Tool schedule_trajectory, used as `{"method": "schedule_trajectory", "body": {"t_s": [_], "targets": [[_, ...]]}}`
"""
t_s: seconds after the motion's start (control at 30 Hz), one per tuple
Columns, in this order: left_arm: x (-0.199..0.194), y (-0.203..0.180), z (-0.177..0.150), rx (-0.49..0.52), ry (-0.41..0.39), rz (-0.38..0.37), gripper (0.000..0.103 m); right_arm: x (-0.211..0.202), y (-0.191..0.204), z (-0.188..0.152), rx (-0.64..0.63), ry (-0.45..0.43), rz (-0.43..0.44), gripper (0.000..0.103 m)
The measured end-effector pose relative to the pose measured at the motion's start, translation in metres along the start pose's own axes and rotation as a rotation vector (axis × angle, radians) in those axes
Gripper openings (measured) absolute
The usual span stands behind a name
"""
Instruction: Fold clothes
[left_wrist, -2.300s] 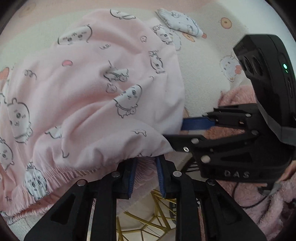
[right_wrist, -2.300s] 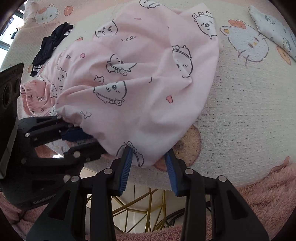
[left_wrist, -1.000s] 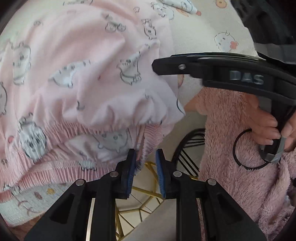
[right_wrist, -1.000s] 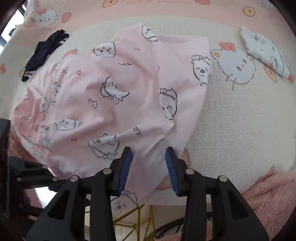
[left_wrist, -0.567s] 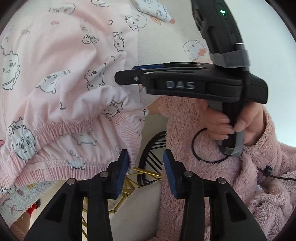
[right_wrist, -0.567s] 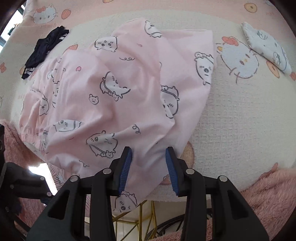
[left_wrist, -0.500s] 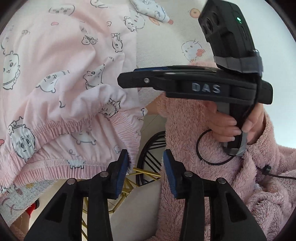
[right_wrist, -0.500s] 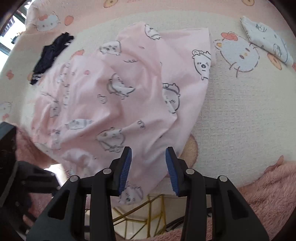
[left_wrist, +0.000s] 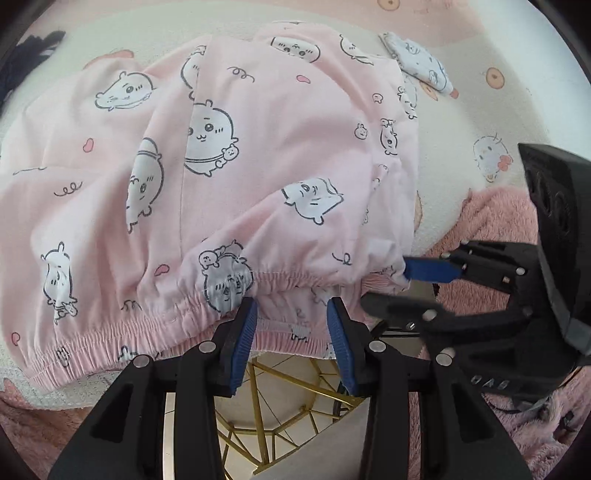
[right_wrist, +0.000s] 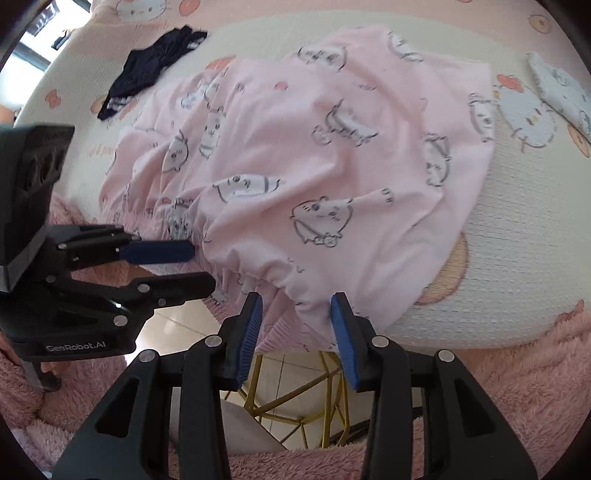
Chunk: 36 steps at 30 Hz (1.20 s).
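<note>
The pink pyjama bottoms (left_wrist: 266, 177) lie spread on the patterned bed cover (right_wrist: 517, 258), their gathered waistband hanging over the near edge. The left gripper (left_wrist: 291, 332) has its 2 jaws apart on either side of the waistband, gripping nothing. The right gripper (right_wrist: 295, 328) is also spread wide around a bunched fold of cloth. A dark garment (right_wrist: 147, 70) and a small folded white cloth (right_wrist: 561, 88) lie farther back.

Count's easy: one pink garment (right_wrist: 332, 166), one dark garment (right_wrist: 147, 70), one folded white piece (right_wrist: 561, 92), two grippers.
</note>
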<state>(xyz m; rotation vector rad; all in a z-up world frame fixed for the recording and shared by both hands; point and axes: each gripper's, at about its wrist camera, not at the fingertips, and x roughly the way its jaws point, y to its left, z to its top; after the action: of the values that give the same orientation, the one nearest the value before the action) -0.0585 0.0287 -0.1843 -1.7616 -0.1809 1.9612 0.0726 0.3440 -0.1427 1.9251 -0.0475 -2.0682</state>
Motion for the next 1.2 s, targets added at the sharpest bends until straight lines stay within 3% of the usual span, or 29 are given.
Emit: {"method": "schedule_trajectory", "body": {"t_s": [0.1, 0.23, 0.4, 0.47, 0.53, 0.73, 0.87, 0.97, 1.03, 1.2], "targets": [[0.006, -0.001, 0.013, 0.001, -0.030, 0.030, 0.041, 0.012, 0.006, -0.002, -0.033, 0.026, -0.050, 0.039], [0.024, -0.025, 0.025, -0.003, -0.080, 0.066, 0.041, 0.003, -0.003, -0.004, -0.014, -0.029, -0.153, 0.039], [0.007, -0.009, 0.029, 0.005, -0.147, 0.098, 0.041, 0.000, -0.012, -0.018, 0.006, 0.029, -0.110, 0.039], [0.028, -0.037, 0.043, 0.009, -0.149, 0.115, 0.041, -0.001, -0.016, -0.023, 0.013, 0.055, -0.087, 0.040], [0.031, -0.035, 0.048, -0.002, -0.149, 0.097, 0.041, -0.002, -0.020, -0.029, 0.021, 0.080, -0.063, 0.039], [0.036, -0.032, 0.047, -0.042, -0.169, 0.029, 0.041, -0.029, -0.015, -0.013, 0.024, -0.104, -0.066, 0.040], [0.038, -0.025, 0.050, -0.055, -0.181, 0.024, 0.041, 0.000, 0.006, -0.004, -0.071, -0.029, -0.150, 0.042], [0.042, -0.023, 0.055, -0.069, -0.199, 0.015, 0.041, -0.006, 0.010, -0.004, -0.105, -0.050, -0.307, 0.041], [0.042, -0.024, 0.056, -0.074, -0.208, -0.002, 0.041, -0.020, -0.007, -0.007, -0.033, -0.074, -0.351, 0.041], [0.037, -0.041, 0.054, -0.008, -0.241, -0.010, 0.041, -0.063, -0.044, -0.004, 0.106, -0.229, -0.346, 0.041]]}}
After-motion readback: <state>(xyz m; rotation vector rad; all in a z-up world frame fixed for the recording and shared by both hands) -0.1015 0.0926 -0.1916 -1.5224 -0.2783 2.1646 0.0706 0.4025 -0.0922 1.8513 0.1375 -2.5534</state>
